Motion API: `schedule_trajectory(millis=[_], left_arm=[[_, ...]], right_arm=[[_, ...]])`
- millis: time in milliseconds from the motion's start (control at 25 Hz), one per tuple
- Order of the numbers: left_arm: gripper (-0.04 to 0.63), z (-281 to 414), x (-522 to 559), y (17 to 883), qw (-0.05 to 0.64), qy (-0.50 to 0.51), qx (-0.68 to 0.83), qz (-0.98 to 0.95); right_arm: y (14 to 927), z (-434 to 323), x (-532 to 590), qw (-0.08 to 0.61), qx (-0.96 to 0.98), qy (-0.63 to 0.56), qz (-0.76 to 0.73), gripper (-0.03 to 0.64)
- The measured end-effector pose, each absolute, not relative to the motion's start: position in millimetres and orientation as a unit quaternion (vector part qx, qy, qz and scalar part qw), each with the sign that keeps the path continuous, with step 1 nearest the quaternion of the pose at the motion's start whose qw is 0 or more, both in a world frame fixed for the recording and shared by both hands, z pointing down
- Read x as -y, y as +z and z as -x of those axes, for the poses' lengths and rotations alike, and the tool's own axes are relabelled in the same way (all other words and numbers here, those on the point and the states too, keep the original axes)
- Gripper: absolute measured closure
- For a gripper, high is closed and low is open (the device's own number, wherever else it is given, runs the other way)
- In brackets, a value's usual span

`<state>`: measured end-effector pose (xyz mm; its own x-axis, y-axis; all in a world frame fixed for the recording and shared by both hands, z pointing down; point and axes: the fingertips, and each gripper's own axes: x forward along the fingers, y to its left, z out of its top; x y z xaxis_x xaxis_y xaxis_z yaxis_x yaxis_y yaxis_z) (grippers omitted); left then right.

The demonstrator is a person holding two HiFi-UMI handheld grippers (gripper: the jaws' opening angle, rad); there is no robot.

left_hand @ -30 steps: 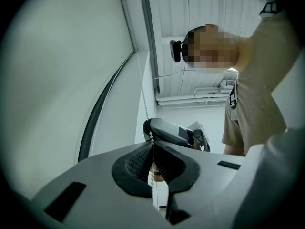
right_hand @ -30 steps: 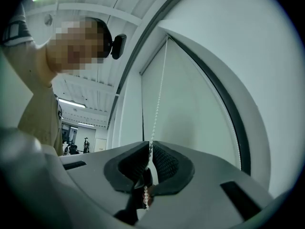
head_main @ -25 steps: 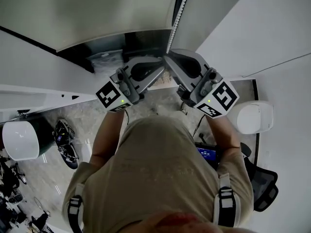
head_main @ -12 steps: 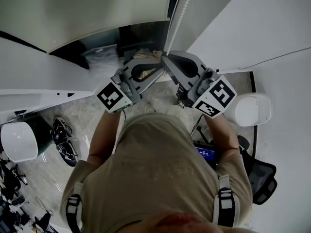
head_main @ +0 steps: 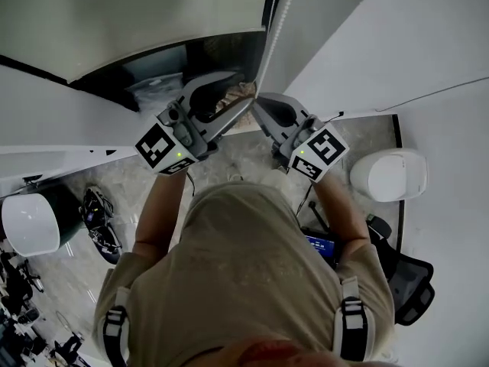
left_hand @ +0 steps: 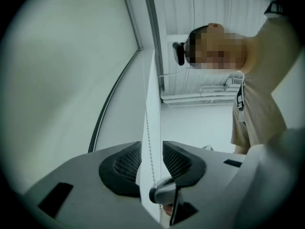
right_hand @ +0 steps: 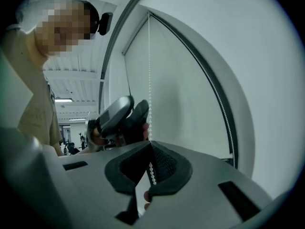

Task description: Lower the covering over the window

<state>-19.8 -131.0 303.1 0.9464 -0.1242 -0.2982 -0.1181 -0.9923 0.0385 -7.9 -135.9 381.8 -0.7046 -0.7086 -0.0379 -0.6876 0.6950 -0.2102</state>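
Against the earlier head view, the right gripper (head_main: 263,107) sits lower in the frame. The left gripper (head_main: 243,98) has shifted toward upper left, and its jaws have just been opening.

Findings:
- Left gripper (left_hand: 152,159): jaws about half apart. The chain (left_hand: 148,128) runs between the pads, but neither pad presses on it.
- Right gripper (right_hand: 150,163): jaws together, clamped on the chain (right_hand: 149,80).
- Blind (head_main: 137,14): fills the upper left of the head view. A dark strip of window (head_main: 206,56) shows below its lower edge.
- Chain (head_main: 276,29): hangs at upper centre, down to the grippers.

Assessment: hand-over-hand pulling is in hand, with the right holding while the left re-positions. The next move calls for the left to close on the chain higher up before the right lets go.

Count: two grippers, one blind, one chain strand visible.
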Motion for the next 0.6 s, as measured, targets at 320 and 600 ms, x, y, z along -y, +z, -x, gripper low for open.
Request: schedule_trajectory(millis=[320, 600], left_arm=[[0.568, 12.5, 154.8, 306.1, -0.013, -0.115, 0.085, -0.990], [0.571, 26.0, 150.9, 312.6, -0.029, -0.119, 0.102, -0.987]], right_arm=[[388.9, 37.7, 147.5, 0.052, -0.932, -0.101, 0.343, 0.606], [388.1, 39.7, 129.1, 0.026, -0.958, -0.063, 0.280, 0.512]])
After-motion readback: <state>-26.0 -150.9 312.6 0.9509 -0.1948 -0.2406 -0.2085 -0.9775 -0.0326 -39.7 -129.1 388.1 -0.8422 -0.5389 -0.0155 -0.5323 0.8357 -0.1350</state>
